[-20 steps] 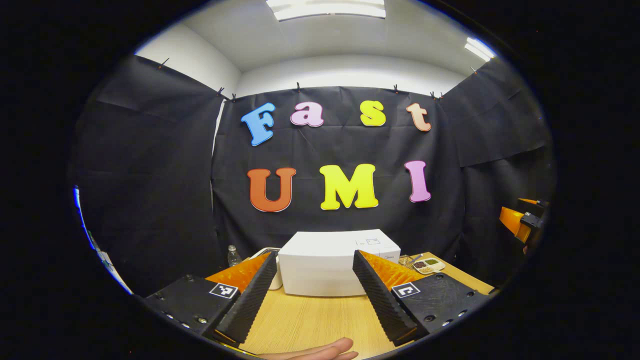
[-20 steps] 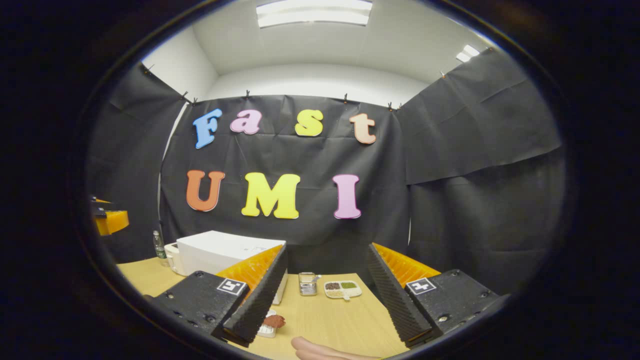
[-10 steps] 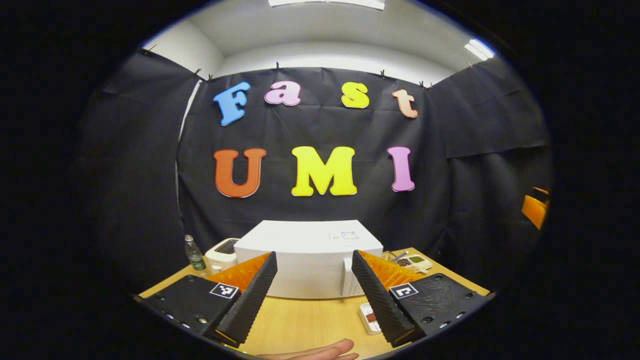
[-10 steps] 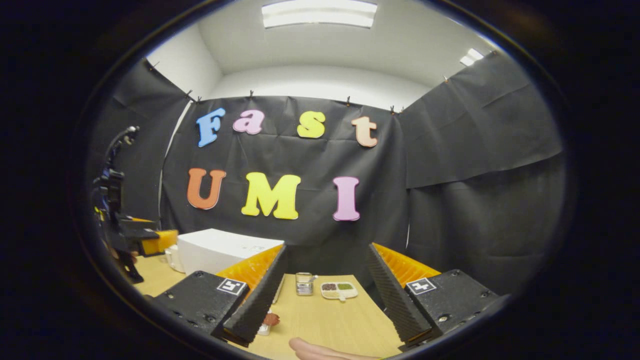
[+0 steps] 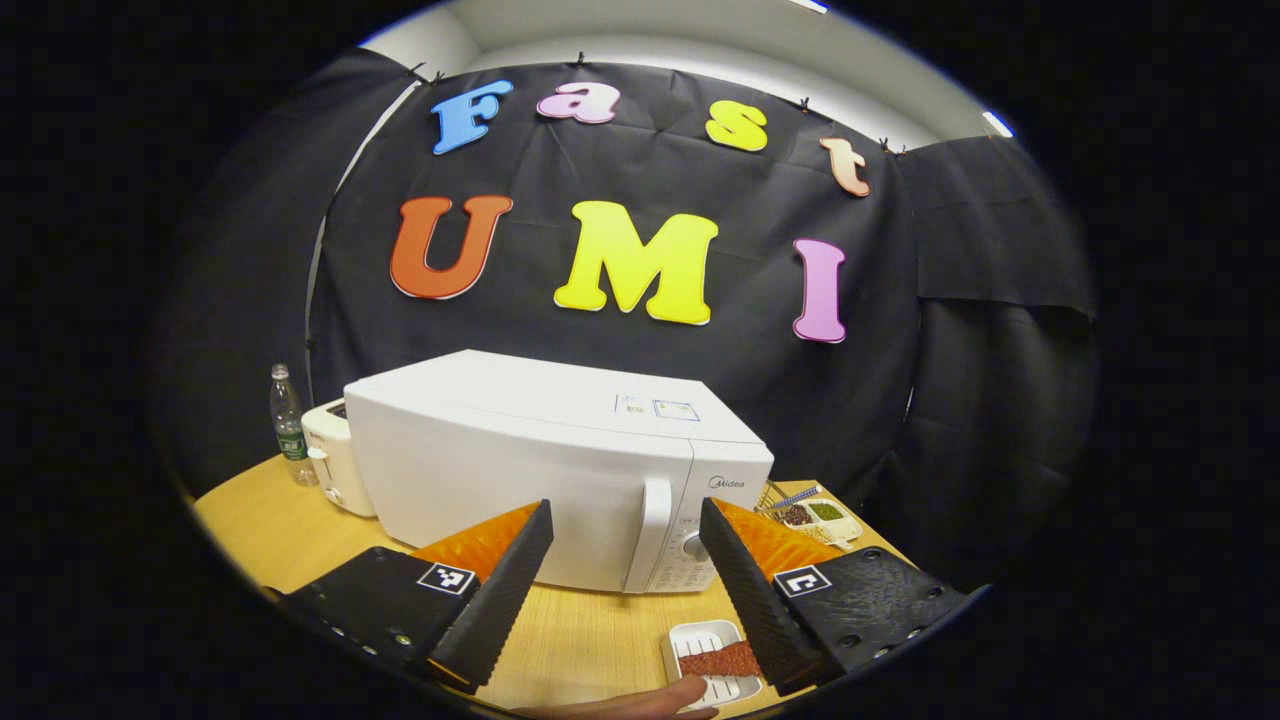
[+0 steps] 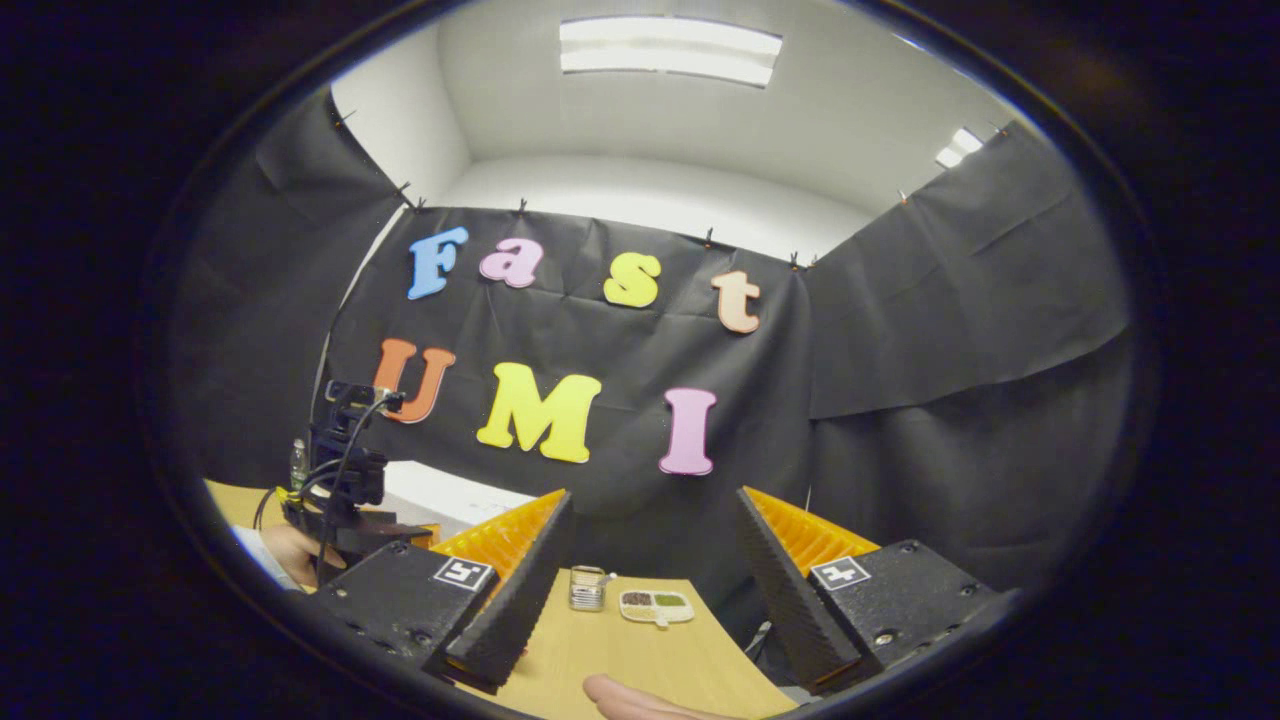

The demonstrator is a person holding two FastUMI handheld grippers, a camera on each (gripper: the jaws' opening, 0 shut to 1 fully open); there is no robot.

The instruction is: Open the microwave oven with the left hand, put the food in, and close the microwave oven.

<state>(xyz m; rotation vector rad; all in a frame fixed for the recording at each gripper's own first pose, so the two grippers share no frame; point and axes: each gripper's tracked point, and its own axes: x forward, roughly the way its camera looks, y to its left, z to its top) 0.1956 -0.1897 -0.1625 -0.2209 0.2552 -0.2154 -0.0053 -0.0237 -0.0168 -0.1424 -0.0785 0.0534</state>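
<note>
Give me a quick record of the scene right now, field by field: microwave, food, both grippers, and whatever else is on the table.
microwave: white, door shut, on the wooden table
food tray: white, reddish food on it, on the table before the microwave
left gripper: open, aimed toward the door handle
right gripper: open, holding nothing
behind the microwave: toaster, bottle
right of the microwave: divided dish

This is a staged recording booth rather than a real kitchen — black cloth (image 5: pixel 620 150) is clipped up as walls beneath a white ceiling with panel lights (image 6: pixel 668 46). Ahead of the tongs, a wooden table (image 5: pixel 250 520) carries kitchen props — a white microwave (image 5: pixel 520 450), a toaster (image 5: pixel 328 455), a bottle (image 5: pixel 286 410).
</note>
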